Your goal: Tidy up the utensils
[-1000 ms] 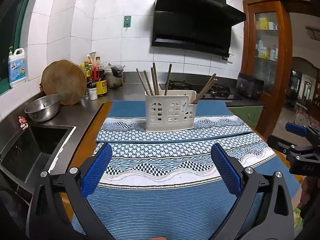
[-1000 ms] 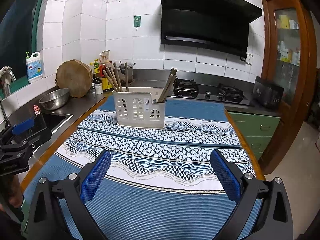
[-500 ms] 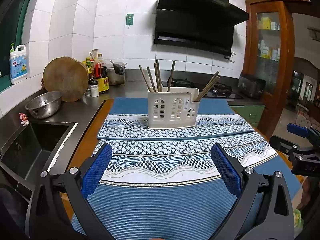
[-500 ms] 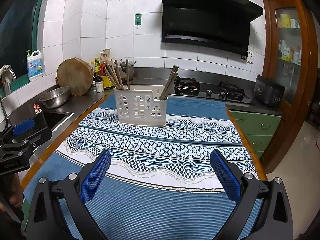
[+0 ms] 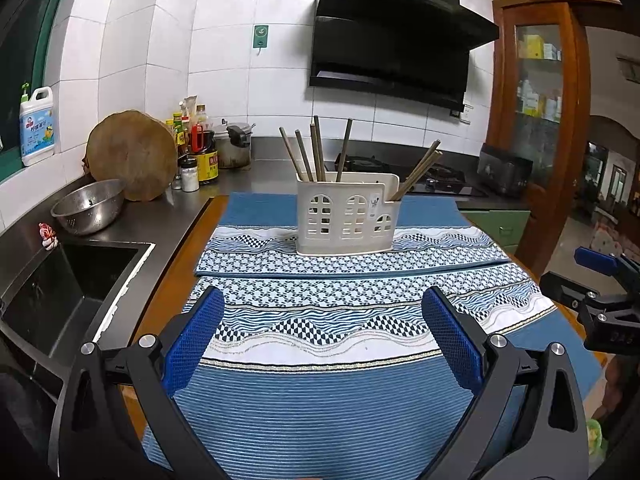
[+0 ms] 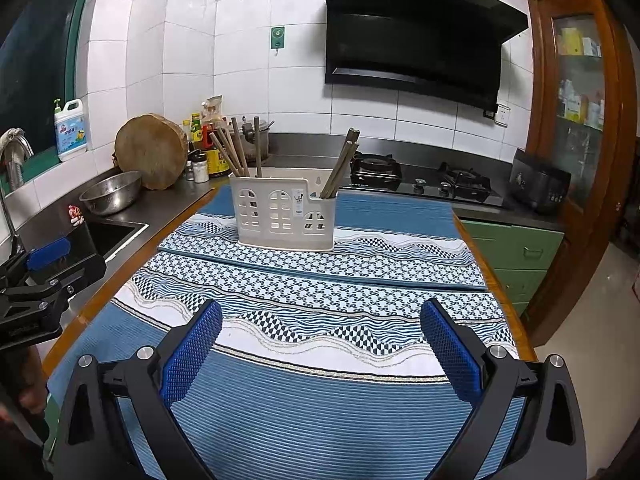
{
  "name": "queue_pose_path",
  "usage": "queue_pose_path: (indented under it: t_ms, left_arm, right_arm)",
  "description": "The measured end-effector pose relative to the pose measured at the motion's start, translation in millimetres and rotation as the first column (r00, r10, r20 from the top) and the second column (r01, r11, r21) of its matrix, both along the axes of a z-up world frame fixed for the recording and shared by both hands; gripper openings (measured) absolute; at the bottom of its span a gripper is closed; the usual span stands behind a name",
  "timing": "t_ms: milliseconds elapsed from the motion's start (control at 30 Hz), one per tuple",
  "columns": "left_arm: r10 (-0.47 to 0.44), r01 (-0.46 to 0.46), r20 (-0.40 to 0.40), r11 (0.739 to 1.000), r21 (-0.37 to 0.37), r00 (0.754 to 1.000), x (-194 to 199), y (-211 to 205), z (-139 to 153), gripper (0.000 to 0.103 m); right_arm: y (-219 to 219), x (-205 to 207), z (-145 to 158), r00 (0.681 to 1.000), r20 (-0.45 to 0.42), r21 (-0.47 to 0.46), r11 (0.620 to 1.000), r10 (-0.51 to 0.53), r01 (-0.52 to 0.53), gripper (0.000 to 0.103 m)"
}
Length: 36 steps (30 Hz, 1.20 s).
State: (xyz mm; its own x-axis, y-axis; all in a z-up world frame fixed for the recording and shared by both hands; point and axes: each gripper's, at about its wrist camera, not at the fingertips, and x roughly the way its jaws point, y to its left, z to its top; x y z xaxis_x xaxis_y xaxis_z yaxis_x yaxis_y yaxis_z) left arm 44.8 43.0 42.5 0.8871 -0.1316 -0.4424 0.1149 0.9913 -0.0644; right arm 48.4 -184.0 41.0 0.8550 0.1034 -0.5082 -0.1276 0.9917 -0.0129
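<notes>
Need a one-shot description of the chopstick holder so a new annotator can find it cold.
Start from the table covered in blue patterned mats, in front of the black range hood. Near the mats' far end stands the white plastic caddy, the only object on them. Arched window cut-outs in its front and brown chopsticks sticking out of its top set it apart from the steel bowl and bottles on the counter to the left.

My claw pads (image 5: 196, 340) are blue, the holder (image 5: 346, 216) cream, the mats (image 5: 320, 408) blue with wavy, checkered white bands.

White-tiled walls (image 6: 192, 60), black range hood (image 6: 416, 40), steel counter (image 5: 160, 216), wooden cabinet (image 5: 536, 120).
</notes>
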Motion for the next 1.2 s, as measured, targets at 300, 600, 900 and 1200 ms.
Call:
queue_pose_path:
  t_ms: [300,600,900,1200]
  left_arm:
    - [-0.002,0.002,-0.003,1.000,0.003,1.000,0.0,0.5,-1.1,0.098]
    - [-0.004,0.004,-0.004,1.000,0.002,1.000,-0.8,0.2,-1.3,0.098]
    - [0.007,-0.007,0.001,1.000,-0.006,1.000,-2.0,2.1,-4.4,0.098]
    - [-0.002,0.002,-0.002,1.000,-0.006,1.000,-1.0,0.3,-3.2,0.098]
  right_arm:
    - [0.4,-0.2,-0.3,1.000,0.000,0.000,1.000,0.000,0.000,0.096]
    - [1.4,-0.8,-1.2,1.000,-0.001,-0.001,1.000,0.002,-0.002,0.096]
    - [2.2,-2.2,-3.6,1.000,-0.004,-0.005,1.000,0.004,-0.004,0.096]
    - [2.7,-0.9,-4.0,1.000,-0.002,-0.006,1.000,0.005,-0.005,0.096]
